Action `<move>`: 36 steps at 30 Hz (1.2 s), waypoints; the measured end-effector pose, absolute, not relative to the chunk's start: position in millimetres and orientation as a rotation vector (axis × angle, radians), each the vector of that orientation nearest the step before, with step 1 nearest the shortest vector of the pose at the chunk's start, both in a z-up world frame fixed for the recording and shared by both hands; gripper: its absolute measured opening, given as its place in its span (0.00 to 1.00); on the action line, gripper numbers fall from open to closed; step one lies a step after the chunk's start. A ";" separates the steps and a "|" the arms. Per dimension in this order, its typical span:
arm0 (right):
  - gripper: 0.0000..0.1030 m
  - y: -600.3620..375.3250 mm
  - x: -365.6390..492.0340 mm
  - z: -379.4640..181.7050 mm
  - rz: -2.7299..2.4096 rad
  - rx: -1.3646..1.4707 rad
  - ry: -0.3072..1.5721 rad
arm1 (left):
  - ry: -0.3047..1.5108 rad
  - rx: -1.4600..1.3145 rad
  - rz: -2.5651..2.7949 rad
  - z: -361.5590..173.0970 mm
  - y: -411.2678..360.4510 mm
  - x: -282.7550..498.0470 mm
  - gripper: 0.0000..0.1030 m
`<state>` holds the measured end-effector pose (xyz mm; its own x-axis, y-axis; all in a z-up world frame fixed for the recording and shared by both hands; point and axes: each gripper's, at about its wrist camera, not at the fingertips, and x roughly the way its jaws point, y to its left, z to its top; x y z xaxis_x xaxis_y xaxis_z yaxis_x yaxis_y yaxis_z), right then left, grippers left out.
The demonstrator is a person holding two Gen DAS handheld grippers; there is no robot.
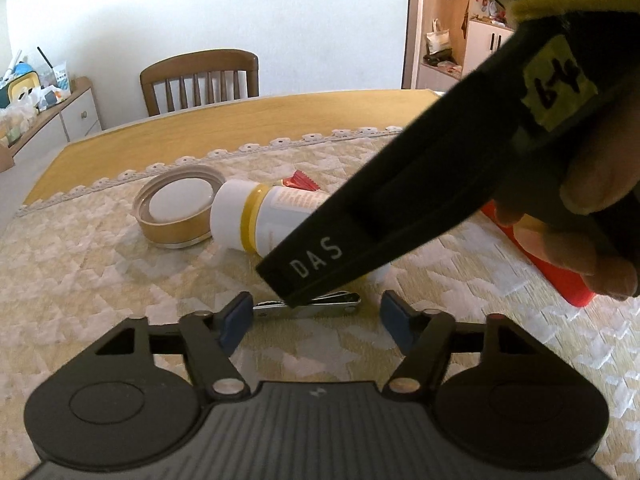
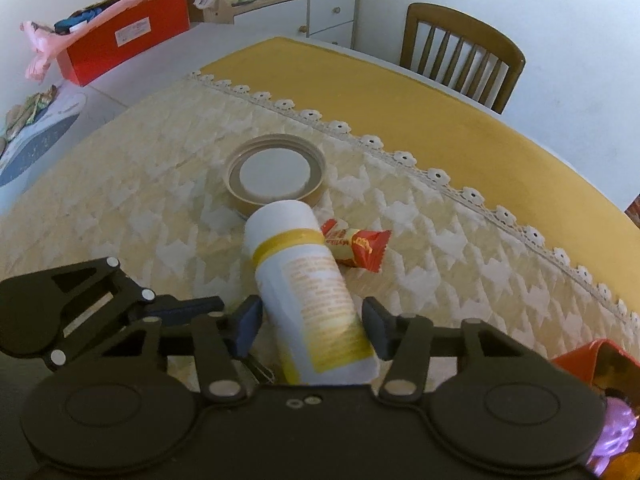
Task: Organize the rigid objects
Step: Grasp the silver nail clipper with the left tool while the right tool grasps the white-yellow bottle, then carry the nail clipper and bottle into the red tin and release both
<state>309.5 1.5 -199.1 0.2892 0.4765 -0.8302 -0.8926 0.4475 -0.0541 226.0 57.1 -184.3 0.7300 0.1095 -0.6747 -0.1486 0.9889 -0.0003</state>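
Note:
A white bottle point(image 2: 316, 300) with a yellow band lies on its side on the patterned tablecloth. My right gripper point(image 2: 312, 320) straddles its lower half, and both pads sit against its sides. A metal nail clipper point(image 1: 308, 306) lies flat between the blue pads of my left gripper point(image 1: 316, 316). The left pad is at the clipper's end, while a gap shows before the right pad. The black body of the right gripper point(image 1: 360, 248) crosses above the clipper and hides part of it. A round beige lid point(image 2: 276, 176) lies open side up beyond the bottle's cap, and a red candy wrapper point(image 2: 360, 248) rests beside the bottle.
A red box point(image 1: 552, 264) sits on the table to the right, with a purple object point(image 2: 616, 436) by it. A wooden chair point(image 1: 200, 80) stands at the far edge. A white cabinet point(image 2: 312, 12) and a red box point(image 2: 120, 36) stand on the floor beyond.

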 end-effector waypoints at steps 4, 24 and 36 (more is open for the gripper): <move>0.45 -3.7 308.4 -193.4 0.954 -0.524 0.852 | 0.740 -0.044 0.140 -182.4 56.8 225.2 0.54; 0.43 -89.8 276.6 -150.5 0.791 -0.280 0.823 | 0.765 -0.069 0.144 -170.2 57.9 206.0 0.54; 0.43 -144.1 258.7 -112.8 0.729 -0.217 0.722 | 0.682 -0.119 0.107 -114.6 48.5 203.1 0.54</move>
